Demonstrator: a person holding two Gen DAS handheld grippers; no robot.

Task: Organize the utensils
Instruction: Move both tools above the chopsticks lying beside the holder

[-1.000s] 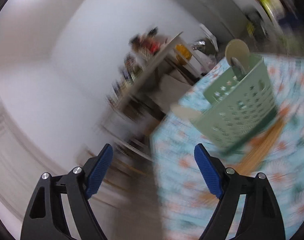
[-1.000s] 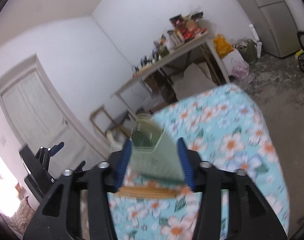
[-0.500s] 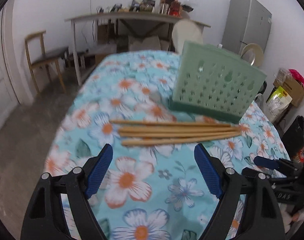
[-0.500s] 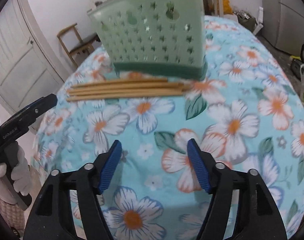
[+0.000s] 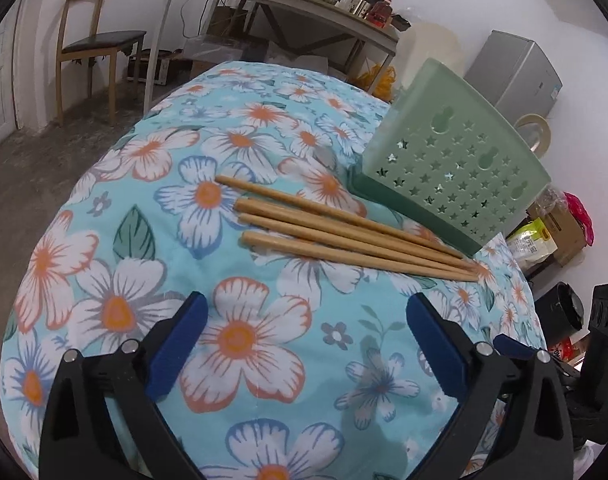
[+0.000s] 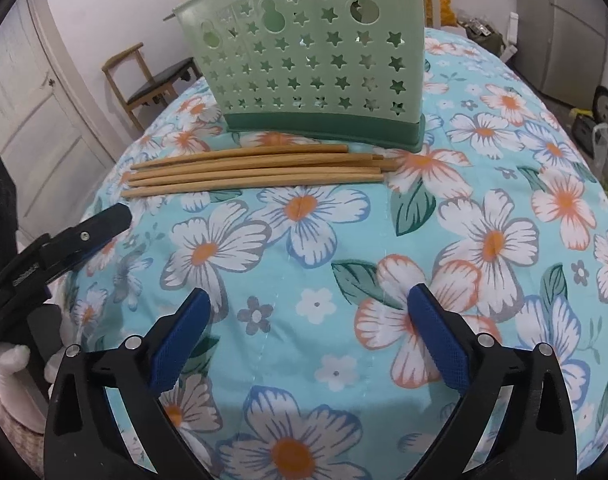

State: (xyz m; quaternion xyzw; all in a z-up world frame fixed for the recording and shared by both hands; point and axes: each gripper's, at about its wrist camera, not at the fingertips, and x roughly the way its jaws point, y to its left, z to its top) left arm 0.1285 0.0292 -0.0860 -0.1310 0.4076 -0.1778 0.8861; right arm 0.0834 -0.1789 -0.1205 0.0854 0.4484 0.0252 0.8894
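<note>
Several wooden chopsticks (image 5: 344,228) (image 6: 255,170) lie side by side on the flowered tablecloth, just in front of a pale green utensil holder (image 5: 452,160) (image 6: 312,56) pierced with star holes, standing on a darker green base. My left gripper (image 5: 304,340) hovers over the cloth short of the chopsticks, its jaws opening wide with nothing between them. My right gripper (image 6: 308,328) is likewise short of the chopsticks, jaws opening, empty. The other gripper shows at the edge of each view: the right one (image 5: 584,372), the left one (image 6: 55,248).
The table (image 5: 103,240) (image 6: 504,200) is covered by a blue cloth with orange and white flowers. Behind stand a wooden chair (image 5: 91,44), a long cluttered desk (image 5: 283,4), a grey fridge (image 5: 520,72) and a white door (image 6: 31,112).
Both views swung down from the room onto the table. Both grippers came lower and closer to the chopsticks, and both pairs of jaws stand wider than before.
</note>
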